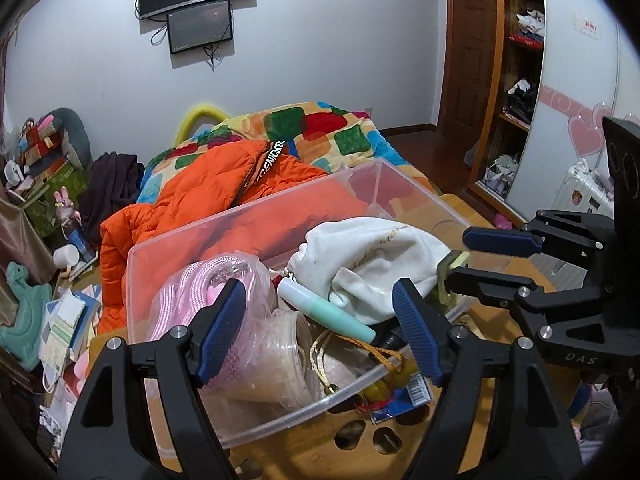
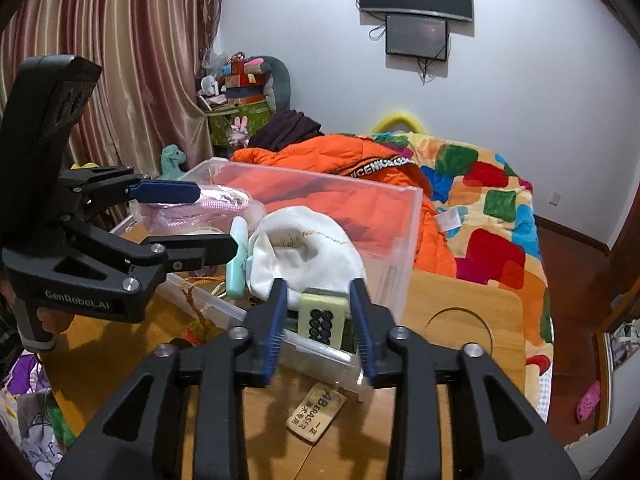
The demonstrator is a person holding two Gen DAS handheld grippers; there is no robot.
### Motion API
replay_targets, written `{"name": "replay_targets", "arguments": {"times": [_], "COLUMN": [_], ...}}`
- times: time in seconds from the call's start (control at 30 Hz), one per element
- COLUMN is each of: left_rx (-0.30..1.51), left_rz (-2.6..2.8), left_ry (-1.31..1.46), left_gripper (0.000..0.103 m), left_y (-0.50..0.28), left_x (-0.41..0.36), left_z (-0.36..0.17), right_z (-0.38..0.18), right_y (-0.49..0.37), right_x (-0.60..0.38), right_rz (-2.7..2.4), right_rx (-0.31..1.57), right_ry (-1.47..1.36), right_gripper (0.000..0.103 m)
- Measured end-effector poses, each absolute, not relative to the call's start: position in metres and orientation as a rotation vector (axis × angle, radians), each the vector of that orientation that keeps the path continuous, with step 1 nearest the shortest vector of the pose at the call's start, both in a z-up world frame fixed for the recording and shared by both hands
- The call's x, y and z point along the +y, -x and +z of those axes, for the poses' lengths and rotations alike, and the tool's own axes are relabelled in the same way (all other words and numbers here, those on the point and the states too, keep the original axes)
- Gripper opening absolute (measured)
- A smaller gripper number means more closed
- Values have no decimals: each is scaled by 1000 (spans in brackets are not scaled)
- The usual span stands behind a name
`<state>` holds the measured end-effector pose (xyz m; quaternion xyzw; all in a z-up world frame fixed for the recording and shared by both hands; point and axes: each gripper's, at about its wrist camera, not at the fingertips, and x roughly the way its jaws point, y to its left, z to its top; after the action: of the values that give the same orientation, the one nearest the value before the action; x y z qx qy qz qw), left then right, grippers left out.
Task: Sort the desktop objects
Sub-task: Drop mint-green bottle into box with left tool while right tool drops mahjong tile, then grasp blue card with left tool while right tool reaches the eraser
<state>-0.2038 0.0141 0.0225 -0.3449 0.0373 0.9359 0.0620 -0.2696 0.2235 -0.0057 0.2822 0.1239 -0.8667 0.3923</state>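
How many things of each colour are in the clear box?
White: 1, the cloth pouch
Pink: 1, the bagged cord
Mint green: 1, the tube
Pale green: 1, the mahjong tile between the right gripper's fingers at the box rim
Clear: 1, the cup
Total: 5 that I can tell apart.

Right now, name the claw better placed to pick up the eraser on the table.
Right. The eraser lies on the table close under the right claw; the left claw hangs over the clear bin's far side.
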Motion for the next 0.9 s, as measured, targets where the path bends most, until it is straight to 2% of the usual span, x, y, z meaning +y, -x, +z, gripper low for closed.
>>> {"name": "replay_targets", "arguments": {"times": [0.03, 0.13, 0.27, 0.43, 0.9], "left_rx": [103, 95, 57, 56, -46], "left_rz": [2829, 2842, 2862, 2903, 2891], "left_ry": [1041, 1029, 990, 963, 1098], "left_gripper": [76, 76, 85, 91, 92], "left_y": [202, 196, 182, 163, 131], "left_x": [13, 12, 6, 1, 8], "left_z": [25, 32, 43, 49, 3], "right_z": [-4, 3, 11, 12, -45], "right_y": [268, 262, 257, 247, 235], "right_x": [225, 231, 240, 252, 265], "right_rz": [-2210, -2239, -2262, -2294, -2247], "right_rx": [316, 324, 303, 296, 310], "right_ry": [-704, -672, -663, -661, -858], "right_gripper": [36, 38, 41, 48, 49]}}
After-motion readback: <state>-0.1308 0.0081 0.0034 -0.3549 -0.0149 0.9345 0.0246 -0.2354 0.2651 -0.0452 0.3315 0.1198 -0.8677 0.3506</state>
